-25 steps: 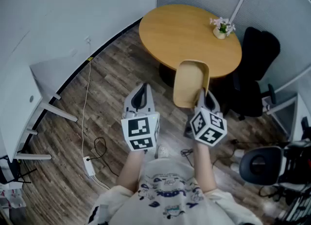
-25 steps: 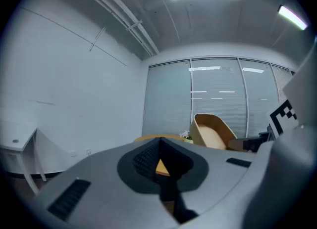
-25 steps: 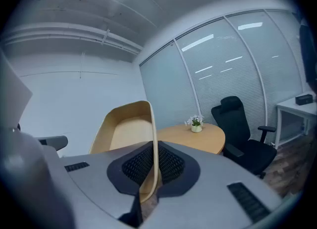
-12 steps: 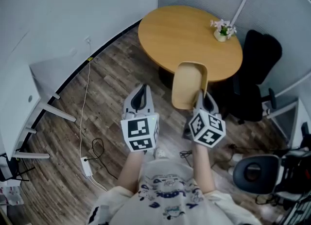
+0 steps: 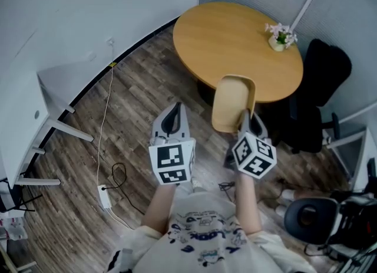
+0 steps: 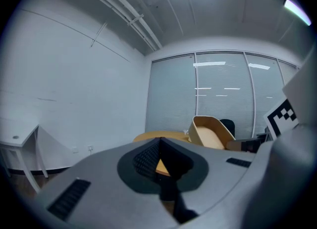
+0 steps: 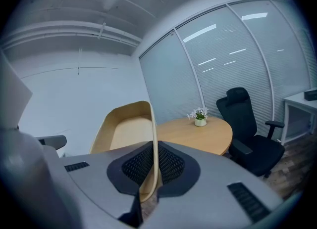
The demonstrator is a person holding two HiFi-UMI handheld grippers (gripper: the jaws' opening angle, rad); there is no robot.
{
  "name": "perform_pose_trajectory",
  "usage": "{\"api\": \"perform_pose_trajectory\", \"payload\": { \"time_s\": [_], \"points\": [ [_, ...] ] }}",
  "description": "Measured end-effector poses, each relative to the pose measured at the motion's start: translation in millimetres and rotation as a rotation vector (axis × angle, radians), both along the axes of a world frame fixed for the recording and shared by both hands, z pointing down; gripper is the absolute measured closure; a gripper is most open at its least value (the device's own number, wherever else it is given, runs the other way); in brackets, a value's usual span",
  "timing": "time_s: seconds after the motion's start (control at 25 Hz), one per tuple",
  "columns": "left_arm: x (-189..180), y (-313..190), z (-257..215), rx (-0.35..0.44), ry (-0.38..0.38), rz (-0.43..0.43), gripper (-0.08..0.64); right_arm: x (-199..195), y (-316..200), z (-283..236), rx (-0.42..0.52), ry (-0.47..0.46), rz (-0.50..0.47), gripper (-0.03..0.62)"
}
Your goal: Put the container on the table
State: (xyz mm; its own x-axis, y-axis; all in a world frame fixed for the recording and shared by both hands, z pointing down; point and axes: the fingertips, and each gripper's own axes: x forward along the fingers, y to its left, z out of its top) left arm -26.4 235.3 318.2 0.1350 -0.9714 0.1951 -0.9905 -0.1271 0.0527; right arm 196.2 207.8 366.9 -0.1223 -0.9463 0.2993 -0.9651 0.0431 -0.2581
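A pale wooden container (image 5: 232, 102), long and shallow with rounded ends, hangs in the air near the round wooden table's (image 5: 230, 36) front edge. My right gripper (image 5: 245, 117) is shut on the container's near rim. In the right gripper view the container (image 7: 126, 134) rises from between the jaws, with the table (image 7: 198, 134) behind it. My left gripper (image 5: 172, 114) hangs over the floor to the left of the container, shut with nothing in it. In the left gripper view the container (image 6: 208, 133) shows to the right.
A small pot of flowers (image 5: 280, 37) stands at the table's far right. A black office chair (image 5: 318, 95) is beside the table, another chair (image 5: 309, 219) at lower right. A white desk (image 5: 35, 118) lines the left wall; a cable with a power strip (image 5: 105, 198) lies on the wood floor.
The view has shifted slightly, so the table and the flowers now sit a little further right. Both grippers and the container keep their places relative to each other.
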Motion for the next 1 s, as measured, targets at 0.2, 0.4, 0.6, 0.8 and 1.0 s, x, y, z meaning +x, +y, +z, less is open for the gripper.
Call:
{"api": "perform_pose_trajectory", "payload": {
  "time_s": [0.2,0.4,0.6,0.8,1.0],
  "points": [
    [-7.7,-33.2,8.9,-0.014,0.009,0.002,0.555,-4.6,-29.3,9.0,-0.018,0.007,0.006,0.577],
    [-11.7,-76.9,10.5,-0.013,0.011,0.023,0.555,-11.1,-70.1,11.8,-0.021,0.001,0.02,0.577],
    [-22.6,-126.3,10.0,-0.016,0.018,0.041,0.555,-25.0,-115.9,8.0,-0.018,0.003,0.025,0.577],
    [-35.8,-173.7,8.2,-0.013,0.02,0.059,0.555,-36.6,-159.0,5.8,-0.018,0.003,0.045,0.577],
    [-46.8,-216.4,7.5,-0.013,0.019,0.088,0.555,-46.5,-197.2,7.6,-0.023,-0.002,0.076,0.577]
  ]
}}
